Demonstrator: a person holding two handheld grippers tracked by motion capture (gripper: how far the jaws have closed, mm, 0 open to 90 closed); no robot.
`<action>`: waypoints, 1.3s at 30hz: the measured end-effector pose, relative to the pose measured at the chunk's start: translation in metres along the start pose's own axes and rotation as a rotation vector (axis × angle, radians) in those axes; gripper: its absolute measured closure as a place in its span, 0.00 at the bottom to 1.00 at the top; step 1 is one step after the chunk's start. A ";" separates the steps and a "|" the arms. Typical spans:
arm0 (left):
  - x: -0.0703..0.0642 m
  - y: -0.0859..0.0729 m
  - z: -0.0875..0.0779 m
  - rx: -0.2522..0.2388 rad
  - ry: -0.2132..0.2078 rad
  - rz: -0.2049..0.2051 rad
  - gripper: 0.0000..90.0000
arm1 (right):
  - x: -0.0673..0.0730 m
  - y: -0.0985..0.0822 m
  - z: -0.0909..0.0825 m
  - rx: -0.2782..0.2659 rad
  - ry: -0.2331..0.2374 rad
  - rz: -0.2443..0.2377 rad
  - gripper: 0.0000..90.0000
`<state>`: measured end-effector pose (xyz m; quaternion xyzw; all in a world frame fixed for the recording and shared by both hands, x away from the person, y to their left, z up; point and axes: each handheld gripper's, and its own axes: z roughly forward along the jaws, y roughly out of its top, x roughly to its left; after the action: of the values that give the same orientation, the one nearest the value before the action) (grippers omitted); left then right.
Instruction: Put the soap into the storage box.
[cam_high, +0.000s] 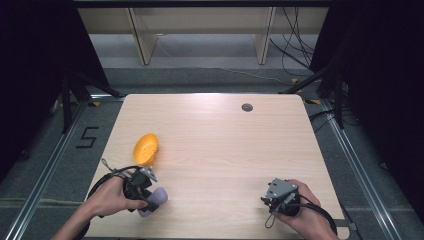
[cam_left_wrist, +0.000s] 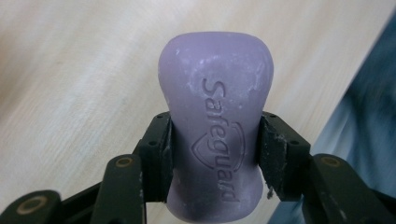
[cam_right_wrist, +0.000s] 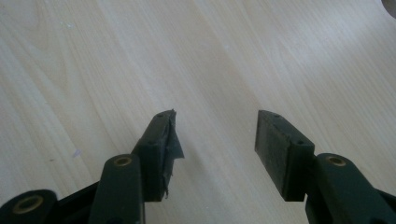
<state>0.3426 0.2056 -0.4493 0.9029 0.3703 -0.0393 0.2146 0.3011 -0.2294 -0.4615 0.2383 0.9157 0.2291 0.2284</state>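
A lilac bar of soap (cam_left_wrist: 215, 121) stamped "Safeguard" sits clamped between the two black jaws of my left gripper (cam_left_wrist: 215, 154). From the high view that gripper (cam_high: 150, 200) is at the table's front left corner, the soap (cam_high: 154, 199) poking out toward the right. An orange soap dish (cam_high: 145, 148) lies on its side just beyond it, a short way apart. My right gripper (cam_high: 274, 200) rests near the front right, its jaws open over bare wood (cam_right_wrist: 217, 140) with nothing between them.
The light wooden table (cam_high: 225, 145) has a small round cable hole (cam_high: 247, 107) near its far edge. The front edge of the table lies close under both hands. Dark floor, rails and cables surround the table.
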 end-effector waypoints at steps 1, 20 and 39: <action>0.001 0.000 -0.003 -0.027 0.021 -0.103 0.55 | 0.001 0.000 0.000 0.004 0.003 0.016 0.54; 0.010 0.013 -0.015 -0.104 0.254 -0.462 0.55 | -0.002 0.001 -0.001 -0.023 -0.009 -0.014 0.54; 0.025 0.020 -0.034 -0.121 0.280 -0.540 0.55 | -0.001 0.001 -0.001 -0.009 0.012 0.021 0.54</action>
<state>0.3711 0.2232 -0.4169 0.7542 0.6244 0.0519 0.1966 0.3018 -0.2298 -0.4604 0.2456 0.9134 0.2372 0.2214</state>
